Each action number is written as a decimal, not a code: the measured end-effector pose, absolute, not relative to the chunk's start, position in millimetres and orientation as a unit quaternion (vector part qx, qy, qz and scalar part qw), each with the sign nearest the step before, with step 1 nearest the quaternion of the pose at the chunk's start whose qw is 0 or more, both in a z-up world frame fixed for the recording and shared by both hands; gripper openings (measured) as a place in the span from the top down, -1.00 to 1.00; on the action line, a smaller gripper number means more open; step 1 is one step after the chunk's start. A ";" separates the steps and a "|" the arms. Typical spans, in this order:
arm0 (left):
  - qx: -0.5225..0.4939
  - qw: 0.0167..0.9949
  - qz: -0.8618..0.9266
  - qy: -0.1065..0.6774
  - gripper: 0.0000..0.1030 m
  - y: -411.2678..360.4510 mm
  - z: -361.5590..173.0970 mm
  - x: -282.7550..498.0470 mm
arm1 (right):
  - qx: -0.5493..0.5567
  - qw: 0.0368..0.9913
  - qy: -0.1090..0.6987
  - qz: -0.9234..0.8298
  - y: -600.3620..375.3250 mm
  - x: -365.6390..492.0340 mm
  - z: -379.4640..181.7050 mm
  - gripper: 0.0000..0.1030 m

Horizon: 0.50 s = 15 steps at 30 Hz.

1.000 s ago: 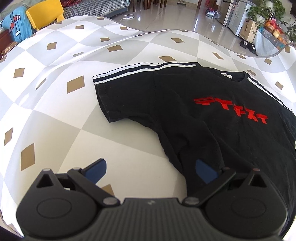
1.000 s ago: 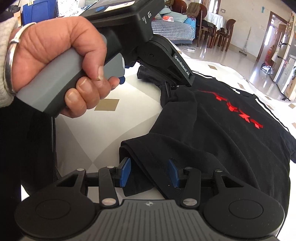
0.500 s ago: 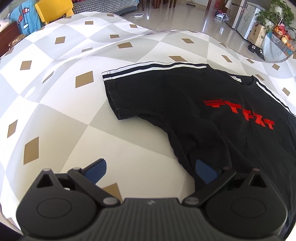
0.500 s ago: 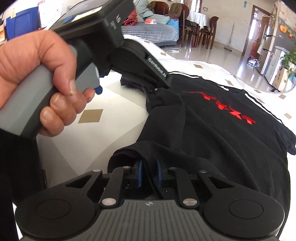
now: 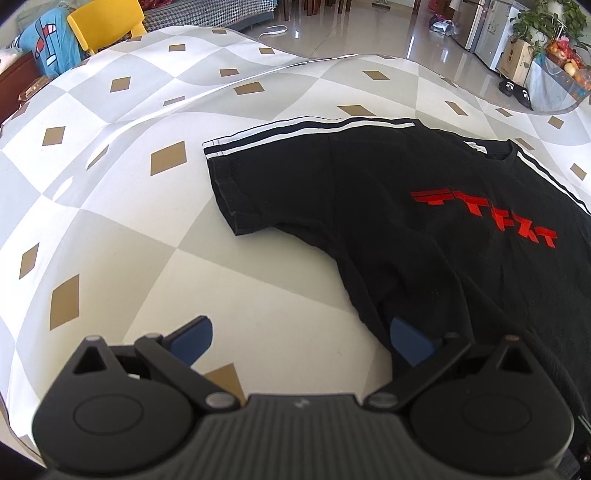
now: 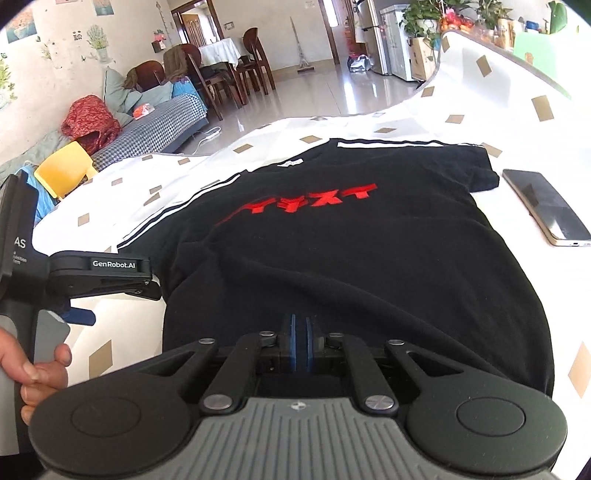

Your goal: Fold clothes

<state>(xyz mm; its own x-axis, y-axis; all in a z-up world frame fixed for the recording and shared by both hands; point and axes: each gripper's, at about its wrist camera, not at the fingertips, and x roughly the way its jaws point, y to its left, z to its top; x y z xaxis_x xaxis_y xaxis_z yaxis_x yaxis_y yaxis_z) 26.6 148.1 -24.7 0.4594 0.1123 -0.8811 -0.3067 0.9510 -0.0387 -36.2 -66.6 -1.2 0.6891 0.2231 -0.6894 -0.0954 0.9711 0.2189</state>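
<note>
A black T-shirt [image 5: 406,229] with red print and white shoulder stripes lies flat on the checkered tablecloth [image 5: 110,221]. My left gripper [image 5: 301,341] is open at the shirt's near left side edge. One blue pad [image 5: 410,343] sits at the fabric's edge, the other over bare cloth. In the right wrist view the T-shirt [image 6: 351,240] spreads away from me, collar at the far end. My right gripper [image 6: 301,343] is shut on its bottom hem. The left gripper [image 6: 118,302], held by a hand [image 6: 33,369], stands at the shirt's left side.
A phone [image 6: 546,206] lies on the table right of the shirt, beside its right sleeve. A yellow chair [image 5: 103,26] stands past the table's far left edge. Beyond are a sofa [image 6: 159,122], dining chairs and a shiny floor.
My right gripper closed fully on the shirt's hem and swung round to face up the shirt's length. The left gripper stayed open and shifted slightly left along the shirt's side.
</note>
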 end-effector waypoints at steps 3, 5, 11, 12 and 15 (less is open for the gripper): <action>-0.093 0.849 0.124 0.506 -1.00 146.4 -25.8 27.0 | 0.051 0.917 0.380 0.109 -60.7 -44.0 2.0 0.83; -0.092 0.848 0.124 0.507 -1.00 146.0 -26.5 27.3 | 0.033 0.915 0.379 0.130 -54.6 -48.0 2.5 0.66; -0.093 0.847 0.126 0.508 -1.00 147.0 -27.7 27.4 | -0.032 0.907 0.371 0.198 -31.0 -61.0 1.2 0.42; -0.093 0.847 0.127 0.508 -1.00 147.3 -27.6 27.3 | -0.043 0.905 0.369 0.209 -27.0 -63.6 1.0 0.41; -0.095 0.846 0.129 0.508 -1.00 149.4 -27.6 26.9 | -0.078 0.895 0.363 0.247 -14.6 -72.2 -0.4 0.35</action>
<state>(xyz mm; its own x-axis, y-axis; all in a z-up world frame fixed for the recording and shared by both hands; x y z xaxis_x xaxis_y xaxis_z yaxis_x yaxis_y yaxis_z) 26.9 149.4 -27.6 0.4509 0.1216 -0.8842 -0.3138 0.9490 -0.0295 -72.2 -14.6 -0.4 0.6144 0.3862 -0.6880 -0.4992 0.8655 0.0400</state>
